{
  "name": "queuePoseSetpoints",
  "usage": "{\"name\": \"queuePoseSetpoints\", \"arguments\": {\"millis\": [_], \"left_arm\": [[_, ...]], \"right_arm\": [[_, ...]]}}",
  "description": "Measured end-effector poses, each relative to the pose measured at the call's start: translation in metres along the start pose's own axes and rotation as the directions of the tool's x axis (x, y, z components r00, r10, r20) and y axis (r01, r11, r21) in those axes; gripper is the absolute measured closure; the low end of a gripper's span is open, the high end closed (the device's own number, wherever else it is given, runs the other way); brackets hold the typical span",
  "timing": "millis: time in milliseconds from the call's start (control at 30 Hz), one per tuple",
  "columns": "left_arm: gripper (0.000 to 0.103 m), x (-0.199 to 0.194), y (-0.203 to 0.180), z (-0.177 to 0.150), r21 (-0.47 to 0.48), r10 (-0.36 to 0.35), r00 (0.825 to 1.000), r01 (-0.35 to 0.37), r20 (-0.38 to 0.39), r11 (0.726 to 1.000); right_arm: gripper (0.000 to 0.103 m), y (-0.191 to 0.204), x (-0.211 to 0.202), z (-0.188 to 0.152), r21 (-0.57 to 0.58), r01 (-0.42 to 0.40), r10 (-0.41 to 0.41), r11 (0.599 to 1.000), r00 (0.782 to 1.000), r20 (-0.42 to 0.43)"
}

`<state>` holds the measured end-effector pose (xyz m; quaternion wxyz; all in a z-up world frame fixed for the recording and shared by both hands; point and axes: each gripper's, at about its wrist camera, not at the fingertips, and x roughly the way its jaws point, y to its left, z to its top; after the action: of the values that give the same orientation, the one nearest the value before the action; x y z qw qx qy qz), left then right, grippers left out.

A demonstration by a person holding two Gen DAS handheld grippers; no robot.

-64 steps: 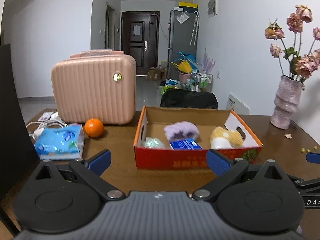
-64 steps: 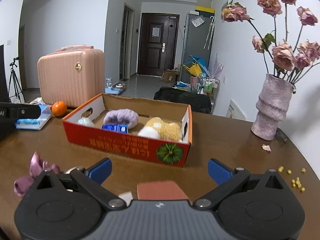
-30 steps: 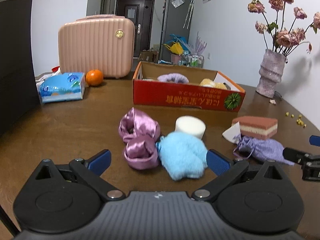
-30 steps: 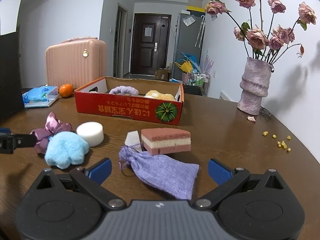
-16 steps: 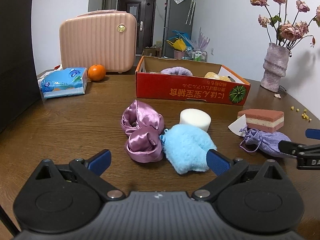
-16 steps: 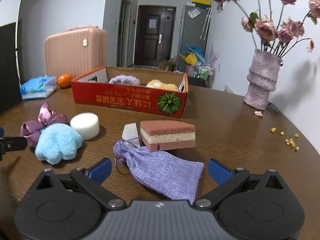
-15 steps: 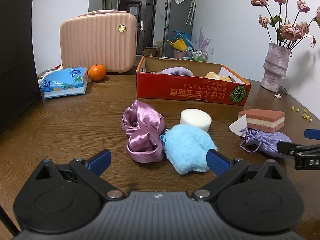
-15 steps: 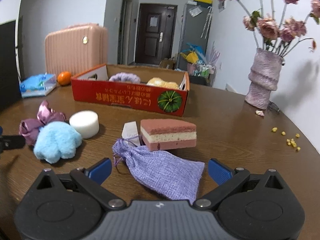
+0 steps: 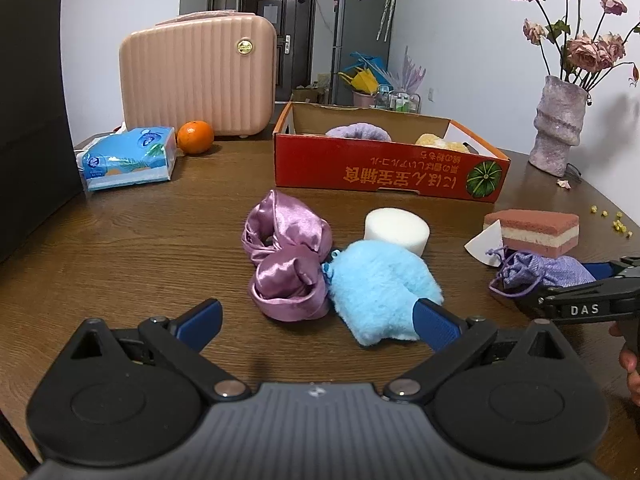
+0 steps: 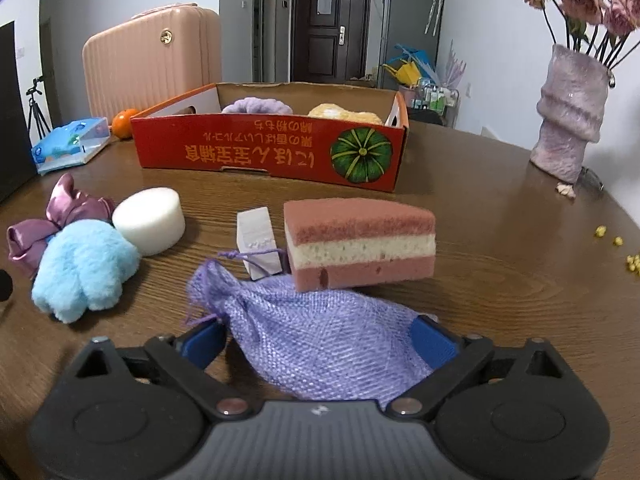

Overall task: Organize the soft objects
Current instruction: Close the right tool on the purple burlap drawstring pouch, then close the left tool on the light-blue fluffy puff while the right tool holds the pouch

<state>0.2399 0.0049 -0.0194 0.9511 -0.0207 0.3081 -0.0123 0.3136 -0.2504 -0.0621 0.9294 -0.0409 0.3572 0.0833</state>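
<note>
A lilac mesh pouch [image 10: 320, 336] lies on the table between the open fingers of my right gripper [image 10: 316, 340]; it also shows in the left wrist view [image 9: 548, 270]. Behind it sit a pink and white sponge [image 10: 360, 240] and a small white block [image 10: 258, 244]. My left gripper [image 9: 316, 320] is open, just short of a blue fluffy mitt [image 9: 380, 286] and a purple satin scrunchie [image 9: 288, 260]. A white round sponge [image 9: 396, 230] lies beyond them. The red cardboard box [image 9: 384, 174] at the back holds a purple fluffy item [image 9: 358, 132] and a yellow plush [image 9: 440, 144].
A pink suitcase [image 9: 200, 80], an orange [image 9: 195, 137] and a blue tissue pack [image 9: 128, 158] stand at the back left. A vase of dried roses [image 9: 560, 128] stands at the right, with yellow crumbs [image 9: 612, 220] nearby. A black panel [image 9: 28, 120] borders the left.
Both grippers have dropped from near the box and closed in on the loose items. My right gripper has moved forward, so the lilac pouch now lies between its fingers.
</note>
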Motion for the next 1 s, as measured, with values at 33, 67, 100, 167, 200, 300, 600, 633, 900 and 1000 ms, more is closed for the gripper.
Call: {"name": "queuePoseSetpoints", "arguments": {"millis": [33, 67, 100, 167, 200, 300, 600, 633, 900, 1000], "left_arm": [[0.0, 0.0, -0.001, 0.0, 0.002, -0.001, 1.0, 0.001, -0.001, 1.0], [0.0, 0.001, -0.002, -0.001, 0.005, -0.002, 1.0, 0.002, -0.002, 1.0], [0.0, 0.001, -0.003, -0.001, 0.007, -0.002, 1.0, 0.002, -0.003, 1.0], [0.0, 0.001, -0.004, -0.001, 0.006, -0.004, 1.0, 0.004, -0.004, 1.0], [0.0, 0.0, -0.004, -0.001, 0.006, -0.005, 1.0, 0.005, -0.005, 1.0], [0.0, 0.0, -0.006, -0.002, 0.011, -0.008, 1.0, 0.008, -0.003, 1.0], [0.0, 0.0, -0.012, -0.003, 0.027, -0.007, 1.0, 0.007, -0.006, 1.0], [0.0, 0.0, -0.014, -0.003, 0.031, -0.007, 1.0, 0.007, -0.006, 0.999], [0.0, -0.001, -0.031, 0.0, 0.086, -0.024, 1.0, 0.023, 0.008, 0.996], [0.0, -0.001, -0.039, 0.002, 0.108, -0.032, 0.999, 0.03, 0.012, 0.994]], "right_arm": [[0.009, -0.001, 0.001, 0.0, 0.002, 0.001, -0.001, 1.0, 1.0, 0.0], [0.012, -0.002, 0.001, -0.001, 0.005, 0.002, -0.002, 1.0, 1.0, 0.002], [0.016, -0.002, 0.0, -0.001, 0.008, 0.001, -0.001, 1.0, 1.0, 0.004], [0.019, -0.003, 0.0, -0.001, 0.016, -0.006, 0.006, 1.0, 1.0, 0.008], [0.025, -0.004, -0.001, -0.001, 0.018, -0.008, 0.008, 1.0, 1.0, 0.011], [0.039, -0.006, -0.003, 0.0, 0.026, -0.011, 0.011, 1.0, 1.0, 0.021], [0.061, -0.01, -0.019, -0.003, 0.067, -0.05, 0.043, 0.997, 0.995, 0.094], [0.061, -0.009, -0.022, -0.004, 0.067, -0.055, 0.047, 0.996, 0.993, 0.111], [0.062, -0.006, -0.05, -0.009, 0.076, -0.082, 0.063, 0.994, 0.973, 0.222], [0.062, -0.008, -0.054, -0.009, 0.09, -0.086, 0.061, 0.992, 0.967, 0.248]]}}
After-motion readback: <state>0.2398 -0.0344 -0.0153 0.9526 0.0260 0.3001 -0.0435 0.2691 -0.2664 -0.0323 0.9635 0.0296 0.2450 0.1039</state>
